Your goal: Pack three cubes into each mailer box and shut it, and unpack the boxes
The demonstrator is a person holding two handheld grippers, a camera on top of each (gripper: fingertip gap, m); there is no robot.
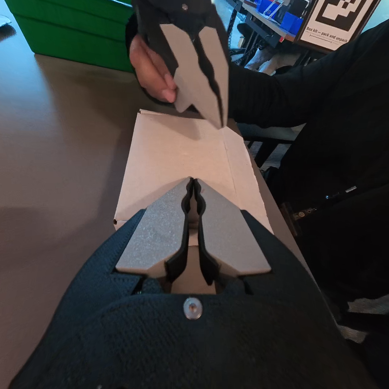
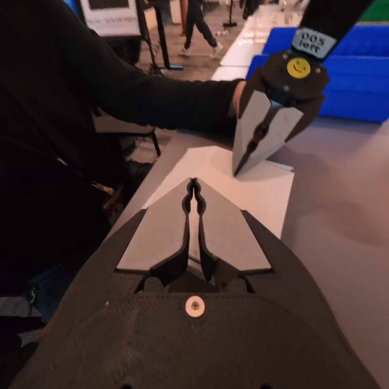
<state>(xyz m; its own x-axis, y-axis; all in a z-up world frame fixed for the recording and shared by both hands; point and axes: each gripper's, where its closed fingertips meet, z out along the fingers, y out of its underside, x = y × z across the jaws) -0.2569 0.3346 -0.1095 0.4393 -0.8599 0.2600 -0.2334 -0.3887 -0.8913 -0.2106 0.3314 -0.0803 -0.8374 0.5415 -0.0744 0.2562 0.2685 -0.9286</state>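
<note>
while both pinched tight, left gripper point(image 1: 193, 179) and right gripper point(image 2: 193, 179) flank mailer box point(image 1: 179, 155).

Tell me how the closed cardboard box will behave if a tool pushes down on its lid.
The box is thin folded cardboard, so its lid would probably flex under the right tool. It lies flat and low on the table, so tipping seems unlikely. It would likely slide if pushed sideways.

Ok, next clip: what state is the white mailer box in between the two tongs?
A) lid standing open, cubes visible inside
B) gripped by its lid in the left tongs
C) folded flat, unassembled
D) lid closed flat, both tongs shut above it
D: the mailer box shows a flat closed top with no cubes visible, and the left tongs and right tongs are both shut, gripping nothing.
</note>
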